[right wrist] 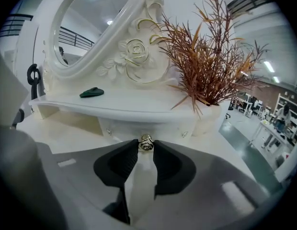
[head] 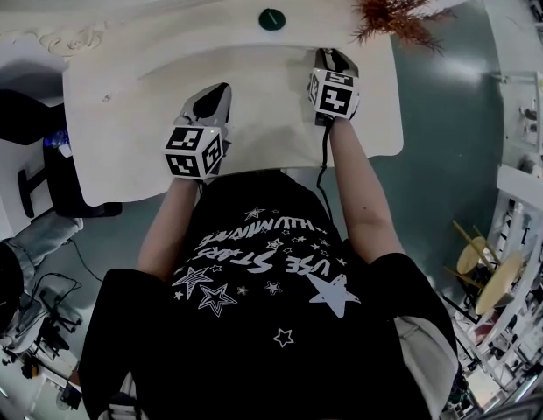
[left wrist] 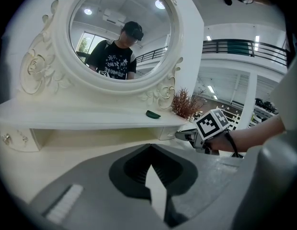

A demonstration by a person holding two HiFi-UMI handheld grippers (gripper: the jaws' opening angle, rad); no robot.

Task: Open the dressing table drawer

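The white dressing table [head: 123, 103] has a small drawer [right wrist: 153, 126] under the right end of its raised shelf. A metal rose-shaped drawer knob [right wrist: 146, 143] sticks out of it. My right gripper [right wrist: 146, 146] is shut on this knob, one tip on either side of it. In the head view the right gripper [head: 329, 58] reaches to the back of the tabletop, under the shelf. The left gripper view shows the right gripper's fingers [left wrist: 183, 135] against the drawer [left wrist: 166, 132]. My left gripper [head: 217, 93] hovers over the tabletop's middle, shut and holding nothing [left wrist: 151, 146].
A dried reddish plant [head: 390, 7] stands on the shelf just above the drawer, and a dark green object [head: 271, 19] lies left of it. An oval mirror [left wrist: 122, 32] rises behind. A second drawer [left wrist: 14, 139] sits at the shelf's left end. Black furniture [head: 26, 156] stands left of the table.
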